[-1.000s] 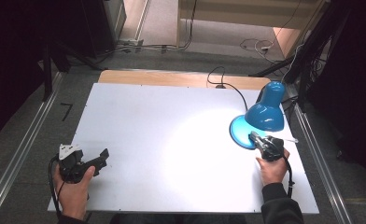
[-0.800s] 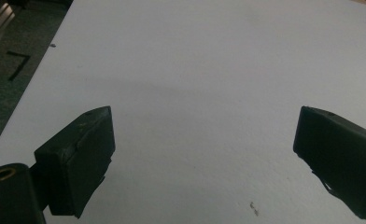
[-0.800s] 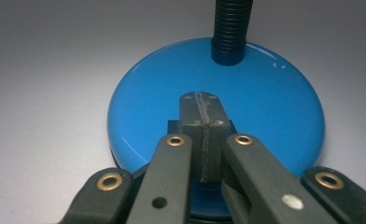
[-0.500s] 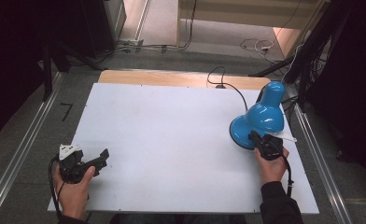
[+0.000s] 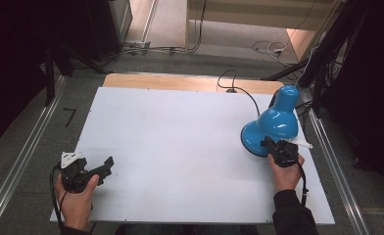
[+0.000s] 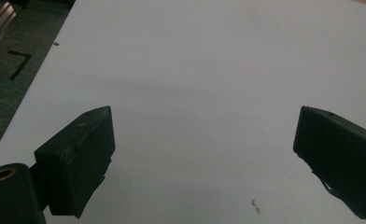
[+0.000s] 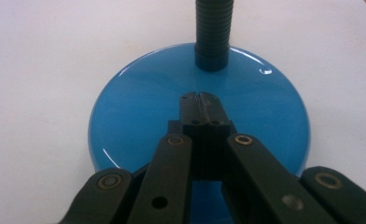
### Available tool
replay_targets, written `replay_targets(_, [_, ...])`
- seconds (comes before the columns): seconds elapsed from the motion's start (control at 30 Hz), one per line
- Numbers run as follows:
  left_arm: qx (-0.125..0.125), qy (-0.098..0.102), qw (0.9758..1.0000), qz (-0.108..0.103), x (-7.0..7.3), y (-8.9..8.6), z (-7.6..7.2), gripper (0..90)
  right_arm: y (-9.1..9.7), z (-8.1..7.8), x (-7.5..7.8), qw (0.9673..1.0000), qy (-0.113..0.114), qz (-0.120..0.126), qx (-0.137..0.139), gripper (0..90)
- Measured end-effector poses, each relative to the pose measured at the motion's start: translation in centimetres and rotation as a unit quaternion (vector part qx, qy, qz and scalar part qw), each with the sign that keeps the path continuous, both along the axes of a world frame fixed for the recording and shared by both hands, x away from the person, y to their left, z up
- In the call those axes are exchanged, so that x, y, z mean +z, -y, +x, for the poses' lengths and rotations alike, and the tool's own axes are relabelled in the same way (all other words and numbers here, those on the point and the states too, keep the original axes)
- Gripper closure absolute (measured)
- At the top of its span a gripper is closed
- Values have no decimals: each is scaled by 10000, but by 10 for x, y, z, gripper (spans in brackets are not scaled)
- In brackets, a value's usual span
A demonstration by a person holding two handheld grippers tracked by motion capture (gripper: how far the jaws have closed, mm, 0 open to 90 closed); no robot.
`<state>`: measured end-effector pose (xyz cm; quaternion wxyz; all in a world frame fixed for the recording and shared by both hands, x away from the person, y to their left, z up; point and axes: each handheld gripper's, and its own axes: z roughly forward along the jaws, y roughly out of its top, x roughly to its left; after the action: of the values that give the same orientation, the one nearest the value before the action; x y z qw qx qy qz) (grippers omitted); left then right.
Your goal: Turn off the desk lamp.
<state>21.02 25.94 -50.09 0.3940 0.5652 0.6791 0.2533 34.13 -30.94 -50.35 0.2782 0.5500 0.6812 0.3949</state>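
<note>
- On the right side of the white table [image 5: 180, 147], near its right edge, stands a blue desk lamp [image 5: 273, 125]; its round base [image 7: 200, 116] sits flat on the white surface, and its shade leans over the base from the far right in the high view
- From the middle of the base rises a dark ribbed neck [image 7: 212, 32], seen in the right gripper view; a black cord [image 5: 239, 90] runs from the lamp toward the far edge of the table, across a strip of bare wood [image 5: 180, 82]
- At the near side of the lamp, the right gripper [image 7: 200, 100] points at the base; its two jaws are pressed together with nothing between them, and their tips lie over the glossy top of the base; whether they touch it I cannot tell
- The right hand [image 5: 285, 174] holds that gripper just near of the lamp, with a dark sleeve behind it
- Near the left near corner of the table, the left gripper [image 6: 204, 154] is held in the left hand [image 5: 75, 196], well apart from the lamp; its jaws stand wide, with only bare white table between them
- A small dark speck [image 6: 255, 203] marks the table between those jaws
- Beyond the table's far edge, grey floor [image 5: 170, 54] carries loose cables
</note>
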Motion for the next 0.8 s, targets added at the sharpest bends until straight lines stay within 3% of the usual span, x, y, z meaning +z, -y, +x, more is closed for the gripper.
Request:
replay_targets(0.13, [15,-7,10000,-4,0,0,0,60,3,0,2,9999,92,38,27,882])
replay_targets(0.6, [8,-1,10000,10,0,0,0,59,7,-2,1,9999,55,136,3,845])
replay_targets(0.8, [21,-10,10000,18,0,0,0,59,7,-3,2,9997,117,229,13,742])
